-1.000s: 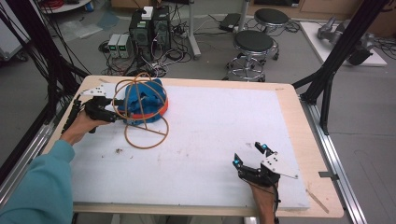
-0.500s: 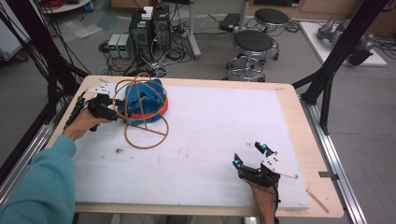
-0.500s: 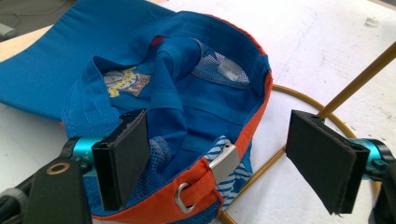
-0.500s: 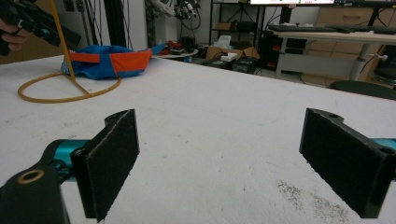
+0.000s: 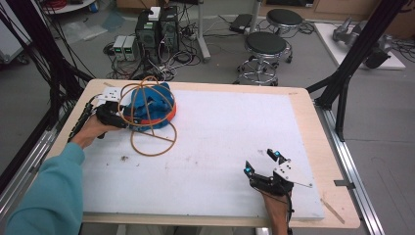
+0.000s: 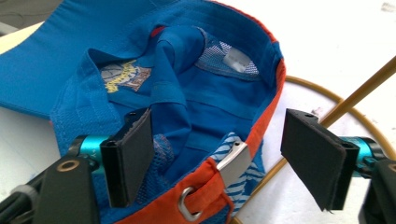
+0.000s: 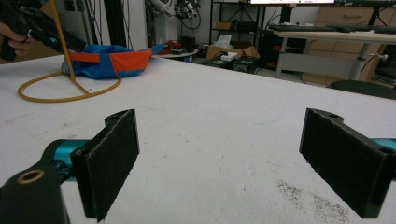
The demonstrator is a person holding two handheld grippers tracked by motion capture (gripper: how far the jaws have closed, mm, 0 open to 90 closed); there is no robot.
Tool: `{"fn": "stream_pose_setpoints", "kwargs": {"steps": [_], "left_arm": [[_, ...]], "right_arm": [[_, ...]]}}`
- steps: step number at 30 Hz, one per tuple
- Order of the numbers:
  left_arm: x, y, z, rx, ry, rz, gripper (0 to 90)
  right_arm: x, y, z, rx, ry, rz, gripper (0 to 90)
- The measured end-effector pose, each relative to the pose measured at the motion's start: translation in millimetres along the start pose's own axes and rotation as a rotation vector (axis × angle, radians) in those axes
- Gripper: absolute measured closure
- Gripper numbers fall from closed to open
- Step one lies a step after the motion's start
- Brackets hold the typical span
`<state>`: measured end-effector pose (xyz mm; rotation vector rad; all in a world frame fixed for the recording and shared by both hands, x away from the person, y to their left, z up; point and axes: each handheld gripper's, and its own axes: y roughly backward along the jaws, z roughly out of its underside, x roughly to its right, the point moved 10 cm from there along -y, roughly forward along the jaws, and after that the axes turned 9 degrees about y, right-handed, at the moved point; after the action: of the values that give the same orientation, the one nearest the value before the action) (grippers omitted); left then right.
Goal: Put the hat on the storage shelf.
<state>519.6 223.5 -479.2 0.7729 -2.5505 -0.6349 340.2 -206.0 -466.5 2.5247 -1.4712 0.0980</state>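
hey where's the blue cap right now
In the high view the blue cap lies upside down at the table's far left corner, inside the wire hat stand, with the left gripper at its rim.

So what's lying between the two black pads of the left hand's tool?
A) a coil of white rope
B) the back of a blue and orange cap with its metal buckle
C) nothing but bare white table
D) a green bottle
B: in the left gripper view, the upturned blue and orange cap, with its metal buckle, sits between the open left tool's pads.
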Motion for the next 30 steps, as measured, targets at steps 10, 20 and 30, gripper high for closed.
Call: {"fn": "stream_pose_setpoints", "kwargs": {"steps": [10, 20, 30], "left_arm": [[-4.4, -7.4, 10.7, -0.049, -0.016, -0.025, 25.7], [-3.8, -8.4, 18.0, -0.1, -0.062, -0.035, 27.7], [-2.1, -3.5, 20.5, -0.133, -0.114, -0.062, 42.8]], "right_arm": [[0.2, -0.4, -0.2, 0.002, 0.005, 0.002, 10.8], [0.0, 0.0, 0.1, -0.001, -0.001, 0.001, 10.9], [0.1, 0.0, 0.1, -0.001, -0.001, 0.001, 10.8]]}}
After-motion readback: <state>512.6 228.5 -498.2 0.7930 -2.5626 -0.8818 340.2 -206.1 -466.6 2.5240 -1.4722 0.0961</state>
